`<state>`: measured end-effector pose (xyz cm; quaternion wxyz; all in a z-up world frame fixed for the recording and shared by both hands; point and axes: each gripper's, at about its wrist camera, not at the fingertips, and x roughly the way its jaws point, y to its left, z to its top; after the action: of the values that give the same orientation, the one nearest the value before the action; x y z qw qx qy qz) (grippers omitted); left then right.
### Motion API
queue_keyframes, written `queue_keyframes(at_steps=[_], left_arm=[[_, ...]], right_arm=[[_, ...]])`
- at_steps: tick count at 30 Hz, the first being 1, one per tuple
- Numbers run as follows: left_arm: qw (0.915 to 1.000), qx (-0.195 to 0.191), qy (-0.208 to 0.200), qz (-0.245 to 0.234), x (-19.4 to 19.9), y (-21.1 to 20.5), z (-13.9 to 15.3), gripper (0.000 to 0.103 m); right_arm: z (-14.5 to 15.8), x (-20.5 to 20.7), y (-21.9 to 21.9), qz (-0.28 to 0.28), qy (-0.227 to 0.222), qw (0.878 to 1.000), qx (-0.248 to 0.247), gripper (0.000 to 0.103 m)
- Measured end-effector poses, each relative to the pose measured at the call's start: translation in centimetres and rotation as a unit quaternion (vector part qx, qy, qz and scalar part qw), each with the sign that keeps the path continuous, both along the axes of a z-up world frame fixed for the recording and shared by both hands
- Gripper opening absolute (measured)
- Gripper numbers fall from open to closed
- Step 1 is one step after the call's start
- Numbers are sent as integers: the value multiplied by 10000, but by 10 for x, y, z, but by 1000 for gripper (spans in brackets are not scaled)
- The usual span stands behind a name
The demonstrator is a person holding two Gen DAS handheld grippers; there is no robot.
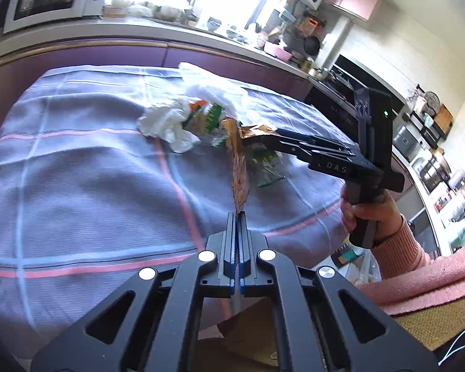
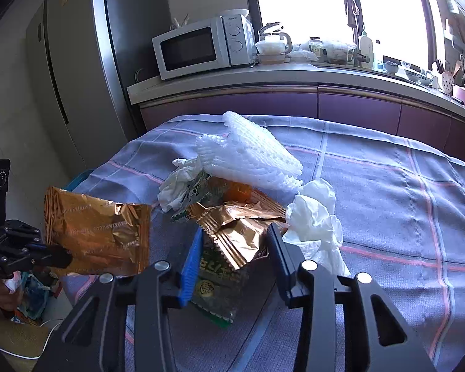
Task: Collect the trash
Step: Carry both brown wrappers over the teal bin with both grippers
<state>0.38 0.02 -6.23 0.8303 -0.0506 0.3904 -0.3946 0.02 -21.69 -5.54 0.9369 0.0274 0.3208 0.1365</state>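
Note:
My left gripper (image 1: 239, 215) is shut on a copper-gold snack wrapper (image 1: 240, 179), seen edge-on rising from its tips. In the right wrist view this wrapper (image 2: 96, 232) hangs flat off the table's left edge, with the left gripper (image 2: 63, 257) pinching its lower corner. My right gripper (image 2: 236, 228) stands open over the trash pile, with a second crumpled gold wrapper (image 2: 241, 235) and a green packet (image 2: 214, 291) between its fingers. In the left wrist view, the right gripper (image 1: 248, 138) reaches into the pile from the right. The pile also holds white foam netting (image 2: 251, 152) and crumpled tissues (image 2: 316, 217).
The table wears a lilac cloth (image 2: 387, 201) with pink and blue stripes. Behind it runs a purple-fronted counter (image 2: 294, 99) with a microwave (image 2: 201, 46) and a kettle. A fridge (image 2: 71, 62) stands at the left. Bags lie on the floor (image 2: 31, 303) by the table's left edge.

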Motion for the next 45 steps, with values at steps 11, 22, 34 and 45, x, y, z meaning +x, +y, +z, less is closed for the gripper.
queue_keyframes(at_steps=[11, 22, 34, 45], left_arm=[[9978, -31, -199, 637, 0, 43, 9, 2], [9935, -160, -399, 1054, -5, 75, 25, 2], [9830, -251, -616, 1713, -12, 125, 43, 2], [9613, -322, -668, 2654, -18, 195, 50, 2]], right_arm=[[24, -11, -5, 83, -205, 9995, 243, 8], [60, -24, -3, 174, -688, 9960, 550, 5], [78, -9, 59, 1153, -761, 9869, 837, 5], [82, 22, 125, 1972, -549, 9730, 1069, 5]])
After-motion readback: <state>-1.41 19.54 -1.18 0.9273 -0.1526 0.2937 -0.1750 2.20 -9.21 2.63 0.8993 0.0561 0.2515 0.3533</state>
